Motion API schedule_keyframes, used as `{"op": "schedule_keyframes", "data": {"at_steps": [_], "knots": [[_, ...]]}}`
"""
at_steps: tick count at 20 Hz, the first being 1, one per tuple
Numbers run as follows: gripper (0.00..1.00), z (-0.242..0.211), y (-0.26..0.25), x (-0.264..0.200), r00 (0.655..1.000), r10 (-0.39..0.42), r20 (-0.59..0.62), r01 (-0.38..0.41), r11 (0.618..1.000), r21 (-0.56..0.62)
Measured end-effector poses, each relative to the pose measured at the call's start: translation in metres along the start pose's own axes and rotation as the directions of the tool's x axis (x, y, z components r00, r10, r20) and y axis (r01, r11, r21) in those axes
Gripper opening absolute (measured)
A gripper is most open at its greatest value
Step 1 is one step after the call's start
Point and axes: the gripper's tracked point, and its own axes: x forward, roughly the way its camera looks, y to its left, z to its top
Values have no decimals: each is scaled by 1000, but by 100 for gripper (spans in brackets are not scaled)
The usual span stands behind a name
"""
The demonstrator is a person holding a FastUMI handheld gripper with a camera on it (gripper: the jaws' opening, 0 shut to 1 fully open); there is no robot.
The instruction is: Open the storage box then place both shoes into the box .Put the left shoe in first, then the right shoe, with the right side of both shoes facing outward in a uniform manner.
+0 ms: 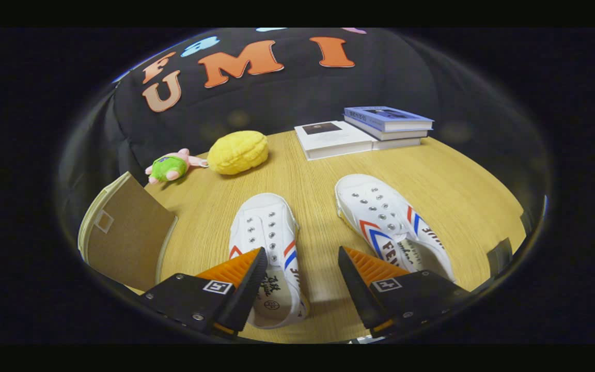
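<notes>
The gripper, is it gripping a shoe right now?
No, the gripper is open, its fingers hanging over the two white shoes without pressing either.

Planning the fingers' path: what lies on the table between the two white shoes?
Nothing: the gripper view shows bare wooden table between the left-hand shoe and the right-hand shoe. The open gripper hovers above that gap.

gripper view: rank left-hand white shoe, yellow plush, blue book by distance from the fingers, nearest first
Fingers are open, holding nothing.
1. Left-hand white shoe: partly under the left finger, heel between the fingers.
2. Yellow plush: beyond that shoe, beside the green-and-pink toy.
3. Blue book: farthest, on top of the stack at the table's far edge.
</notes>
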Motion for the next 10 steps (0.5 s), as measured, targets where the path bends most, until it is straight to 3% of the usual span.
{"op": "schedule_keyframes", "data": {"at_steps": [6,7,10], "knots": [[65,-9,4,12,998,41,-37,-40,999,20],[57,-9,7,12,998,52,-37,-51,998,34],[48,-11,10,14,996,72,-60,-68,996,64]]}}
